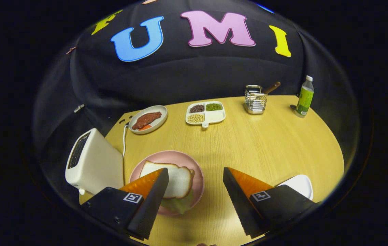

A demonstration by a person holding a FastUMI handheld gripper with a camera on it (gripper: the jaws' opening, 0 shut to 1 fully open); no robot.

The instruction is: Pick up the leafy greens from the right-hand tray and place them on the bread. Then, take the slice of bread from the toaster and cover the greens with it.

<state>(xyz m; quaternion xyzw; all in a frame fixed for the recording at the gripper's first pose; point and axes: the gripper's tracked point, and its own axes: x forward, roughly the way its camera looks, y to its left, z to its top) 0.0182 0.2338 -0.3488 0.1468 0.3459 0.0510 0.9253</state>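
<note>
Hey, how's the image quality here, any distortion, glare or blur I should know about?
In the gripper view, fisheye bends the table edge into a curve; light is even, with soft glare on the toaster; the bread is sharp; the open gripper has crisp fingers.

Gripper (195,174): two wedge-shaped fingers (154,198), orange on the outer faces, black ribbed pads inside, each on a black block carrying a small square white marker.
</note>
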